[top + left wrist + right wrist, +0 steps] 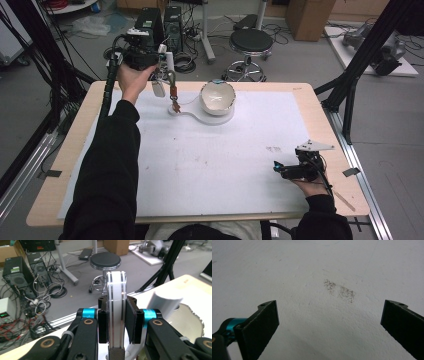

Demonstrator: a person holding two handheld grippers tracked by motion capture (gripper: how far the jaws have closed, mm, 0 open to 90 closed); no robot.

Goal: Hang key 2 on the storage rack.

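Observation:
My left gripper (pixel 159 64) is raised over the table's far left corner and is shut on a white handle with black stripes (pixel 116 285). The handle stands upright between the jaws, with a knurled metal piece (pixel 116 354) below. Beneath the gripper hangs a small orange-brown tool (pixel 173 94), whose tip touches a white base (pixel 192 114). On that base rests a white bowl (pixel 218 95), tilted toward me. My right gripper (pixel 276 168) lies low on the white mat (pixel 200 165) at the front right, open with nothing between its jaws (pixel 329 315).
A speckled dark stain (pixel 339 291) marks the mat just ahead of the right gripper. Beyond the table's far edge stand a black stool (pixel 251 41), computer towers (pixel 150 22) and cables on the floor. Black frame posts (pixel 350 85) rise at the right.

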